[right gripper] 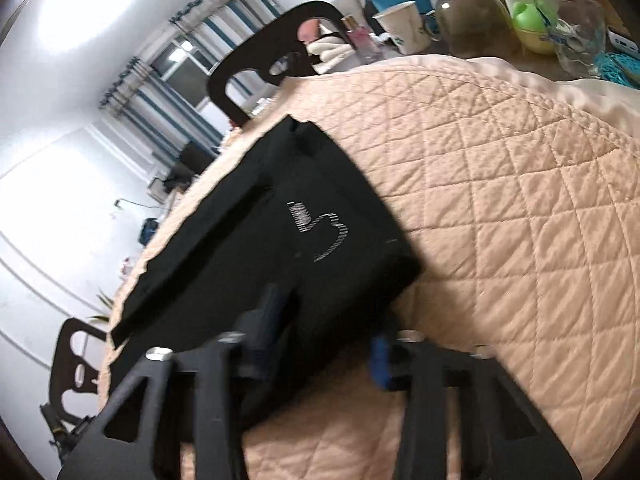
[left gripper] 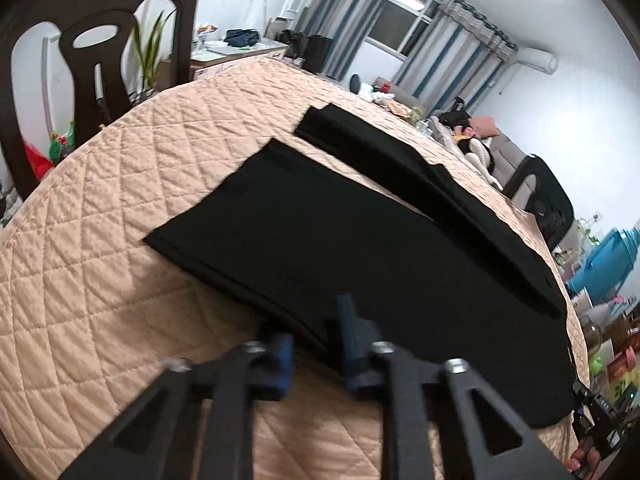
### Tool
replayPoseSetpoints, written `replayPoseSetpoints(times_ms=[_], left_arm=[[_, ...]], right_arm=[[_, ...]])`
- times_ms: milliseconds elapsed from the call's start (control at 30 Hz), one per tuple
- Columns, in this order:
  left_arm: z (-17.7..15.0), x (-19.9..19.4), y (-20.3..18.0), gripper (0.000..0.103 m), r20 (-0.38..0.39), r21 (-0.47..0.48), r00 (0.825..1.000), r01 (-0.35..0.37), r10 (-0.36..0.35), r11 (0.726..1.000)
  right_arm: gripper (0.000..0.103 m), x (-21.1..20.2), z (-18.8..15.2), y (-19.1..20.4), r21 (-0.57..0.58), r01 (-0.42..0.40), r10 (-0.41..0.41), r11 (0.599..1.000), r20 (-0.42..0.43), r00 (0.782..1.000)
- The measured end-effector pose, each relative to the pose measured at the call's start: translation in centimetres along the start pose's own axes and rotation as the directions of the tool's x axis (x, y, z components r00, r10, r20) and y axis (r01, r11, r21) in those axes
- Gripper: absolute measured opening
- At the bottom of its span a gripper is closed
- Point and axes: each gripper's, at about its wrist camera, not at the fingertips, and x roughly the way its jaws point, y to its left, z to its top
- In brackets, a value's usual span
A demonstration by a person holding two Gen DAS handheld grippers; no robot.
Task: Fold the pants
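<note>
From the left wrist, black pants (left gripper: 360, 248) lie spread on the quilted cover (left gripper: 100, 280); the left gripper (left gripper: 316, 344) pinches their near edge. From the right wrist, the right gripper (right gripper: 324, 344) straddles the waistband, clamping unclear.

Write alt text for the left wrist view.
The left gripper pinches the near edge of black pants spread on a quilted beige cover. A dark chair and a curtained window lie beyond.

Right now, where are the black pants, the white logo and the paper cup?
black pants (left gripper: 340, 240), left wrist view, middle of the cloth
white logo (right gripper: 320, 232), right wrist view, its curved stroke
paper cup (right gripper: 402, 28), right wrist view, its side wall
</note>
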Motion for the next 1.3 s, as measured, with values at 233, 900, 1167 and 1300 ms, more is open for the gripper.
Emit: replayPoseSetpoints(times_ms=[233, 900, 1167, 1300], left_arm=[[-0.4, -2.1, 0.4, 0.005, 0.000, 0.006, 0.999, 0.050, -0.050, 0.999], [-11.0, -11.4, 2.8, 0.005, -0.049, 0.048, 0.997, 0.060, -0.058, 0.997], [-11.7, -11.4, 2.7, 0.005, -0.028, 0.084, 0.999, 0.025, -0.023, 0.996], [-11.9, -11.7, 2.7, 0.005, -0.027, 0.103, 1.000, 0.016, -0.014, 0.995]], right_arm=[[0.013, -1.5, 0.1, -0.4, 0.009, -0.053, 0.053, 0.999, 0.006, 0.999], [0.012, -11.9, -4.5, -5.4, -0.018, 0.025, -0.026, 1.000, -0.055, 0.998], [0.012, -11.4, -5.0, -5.9, -0.021, 0.037, -0.038, 0.999, -0.062, 0.997], [0.013, -11.1, -5.6, -6.2, -0.022, 0.043, -0.044, 0.999, -0.062, 0.997]])
